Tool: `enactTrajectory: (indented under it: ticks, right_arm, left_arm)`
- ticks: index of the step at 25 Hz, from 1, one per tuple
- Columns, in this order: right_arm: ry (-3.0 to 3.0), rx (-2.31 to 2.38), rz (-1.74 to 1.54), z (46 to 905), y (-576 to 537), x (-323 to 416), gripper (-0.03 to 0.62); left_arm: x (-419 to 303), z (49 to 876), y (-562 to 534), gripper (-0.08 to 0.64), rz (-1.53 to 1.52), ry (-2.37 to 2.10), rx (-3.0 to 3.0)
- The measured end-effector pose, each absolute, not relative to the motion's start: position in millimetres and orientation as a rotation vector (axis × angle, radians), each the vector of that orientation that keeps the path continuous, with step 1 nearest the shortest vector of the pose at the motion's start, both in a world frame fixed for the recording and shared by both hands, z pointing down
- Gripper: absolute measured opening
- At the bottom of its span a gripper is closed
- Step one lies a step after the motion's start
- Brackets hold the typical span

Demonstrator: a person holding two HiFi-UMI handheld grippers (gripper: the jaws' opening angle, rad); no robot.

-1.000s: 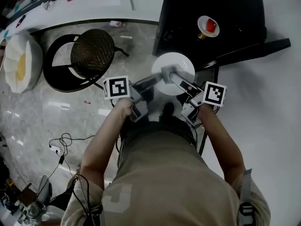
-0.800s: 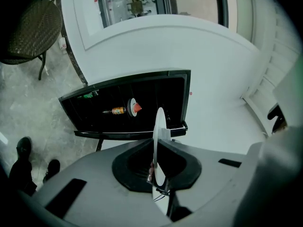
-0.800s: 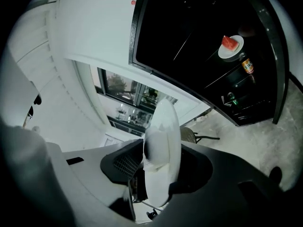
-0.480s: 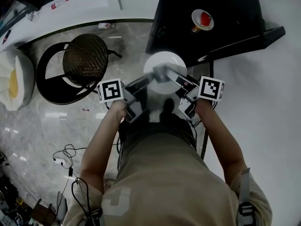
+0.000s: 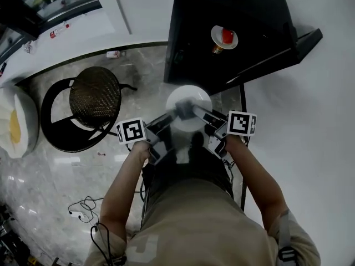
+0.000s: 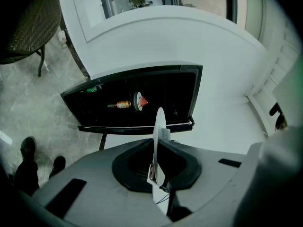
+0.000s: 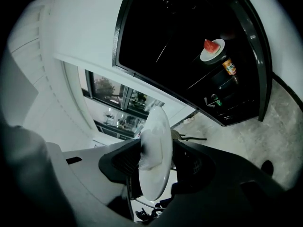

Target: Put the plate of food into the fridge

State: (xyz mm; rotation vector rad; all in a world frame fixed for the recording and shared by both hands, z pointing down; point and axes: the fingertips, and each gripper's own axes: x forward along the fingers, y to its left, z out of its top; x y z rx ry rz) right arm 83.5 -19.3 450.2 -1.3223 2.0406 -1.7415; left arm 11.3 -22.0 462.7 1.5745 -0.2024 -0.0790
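the left gripper (image 6: pixel 160 141) is pinching one rim of the white plate (image 5: pixel 188 97), jaws pressed tight on it, while the right gripper (image 7: pixel 156 151) has just been opening its jaws, which are standing spread around the opposite rim. the plate is hanging level before the open black fridge (image 5: pixel 249 15), where a small plate of watermelon (image 5: pixel 224 36) is sitting on a shelf beside a bottle (image 6: pixel 122 105) whose label is too small to read.

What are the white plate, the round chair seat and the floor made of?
The plate looks like glazed ceramic, possibly melamine: plain white, smooth, faint sheen. The chair seat looks like woven wicker or rattan: dark brown, fine mesh texture. The floor looks like polished marble or stone tile: pale grey veining, glossy reflections.
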Motion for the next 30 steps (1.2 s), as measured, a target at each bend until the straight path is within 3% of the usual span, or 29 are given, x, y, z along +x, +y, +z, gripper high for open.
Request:
enactTrajectory:
  ticks: [30]
  right_arm:
    - [2.108, -1.538, -1.797, 539.1, -11.5, 195.2, 0.189]
  left_arm:
    - [97.8, 564.4, -75.6, 0.02, -0.115, -0.337, 1.564]
